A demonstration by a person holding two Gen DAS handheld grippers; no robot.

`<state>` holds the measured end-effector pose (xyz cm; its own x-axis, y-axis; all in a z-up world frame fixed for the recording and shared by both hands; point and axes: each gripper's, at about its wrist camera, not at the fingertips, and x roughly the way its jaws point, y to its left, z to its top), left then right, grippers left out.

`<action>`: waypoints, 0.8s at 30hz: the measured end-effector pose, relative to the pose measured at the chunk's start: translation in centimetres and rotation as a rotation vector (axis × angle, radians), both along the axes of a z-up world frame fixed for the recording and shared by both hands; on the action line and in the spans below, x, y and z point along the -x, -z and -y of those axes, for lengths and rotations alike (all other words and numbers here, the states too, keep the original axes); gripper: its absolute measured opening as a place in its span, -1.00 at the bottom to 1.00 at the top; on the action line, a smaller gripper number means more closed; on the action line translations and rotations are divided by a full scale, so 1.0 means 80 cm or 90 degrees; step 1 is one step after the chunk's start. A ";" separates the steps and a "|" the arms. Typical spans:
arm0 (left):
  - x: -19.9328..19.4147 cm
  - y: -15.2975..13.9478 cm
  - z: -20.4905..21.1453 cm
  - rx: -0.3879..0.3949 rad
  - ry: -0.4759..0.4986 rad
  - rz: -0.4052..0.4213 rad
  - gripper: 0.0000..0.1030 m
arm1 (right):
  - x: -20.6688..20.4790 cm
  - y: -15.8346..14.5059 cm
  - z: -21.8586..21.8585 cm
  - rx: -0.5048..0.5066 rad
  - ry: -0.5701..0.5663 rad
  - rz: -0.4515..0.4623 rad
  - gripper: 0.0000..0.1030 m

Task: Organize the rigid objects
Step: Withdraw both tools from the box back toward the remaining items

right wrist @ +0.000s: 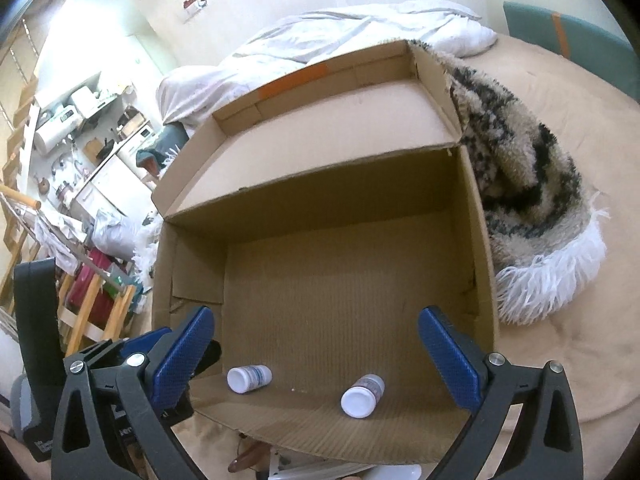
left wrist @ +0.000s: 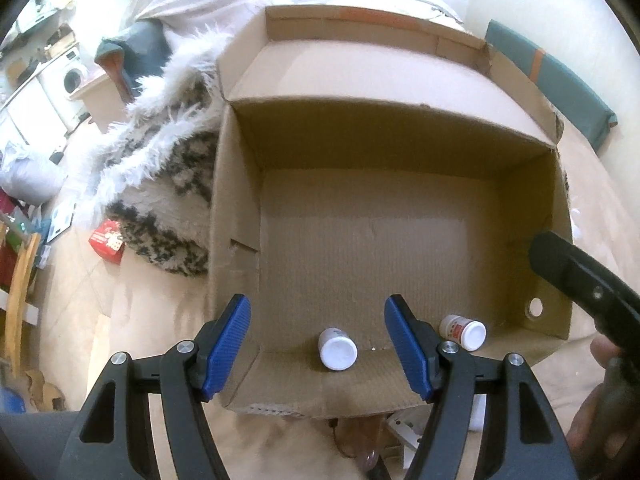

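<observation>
Jaws on both grippers stand wide apart and hold nothing. Our left gripper [left wrist: 318,354] hangs over the near edge of the cardboard box [left wrist: 240,184]; our right gripper [right wrist: 316,354] hangs over that same edge, just beside the left one.

Step in hand, as we judge it: between placements. Two small bottles already lie in the box, and both grippers are free for the next object. Beyond the near wall, below the grippers, we see a few partly hidden items on the bed; we cannot identify them. The next move probably calls for drawing one gripper back off the box, lining up its jaws across a rigid item there, and closing on it before carrying it over the wall.

Task objects: the left bottle [left wrist: 338,348] lies on its side against the near wall, white cap toward us, directly between the left jaws but lower, on the box floor. The right bottle [left wrist: 464,332] also lies on its side near the same wall, apart from the first, with a red-printed label. Both are short, white-capped, hard plastic by the look of them; being round, they may roll if the box is nudged.

Box: open top, flap folded back, plain corrugated floor otherwise bare. It sits on the beige bed [right wrist: 580,360], touching a shaggy patterned throw [right wrist: 528,184].
</observation>
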<state>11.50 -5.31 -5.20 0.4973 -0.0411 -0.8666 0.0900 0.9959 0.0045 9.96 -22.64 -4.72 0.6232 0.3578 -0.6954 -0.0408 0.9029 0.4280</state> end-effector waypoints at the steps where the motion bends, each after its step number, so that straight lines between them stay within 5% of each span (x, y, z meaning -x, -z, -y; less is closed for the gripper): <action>1: 0.001 -0.005 -0.001 0.002 -0.002 0.002 0.30 | 0.001 -0.002 0.001 -0.002 0.001 0.002 1.00; 14: 0.025 -0.057 -0.039 0.018 -0.039 0.022 0.30 | 0.043 -0.033 0.004 0.022 -0.015 0.006 1.00; 24: 0.057 -0.052 -0.074 0.032 -0.067 0.018 0.30 | 0.086 -0.042 0.013 0.007 -0.003 -0.002 1.00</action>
<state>6.95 0.57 -1.02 0.5248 -0.0298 -0.8507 -0.0150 0.9989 -0.0442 3.09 -23.71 -1.33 0.6189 0.3532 -0.7016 -0.0433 0.9072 0.4185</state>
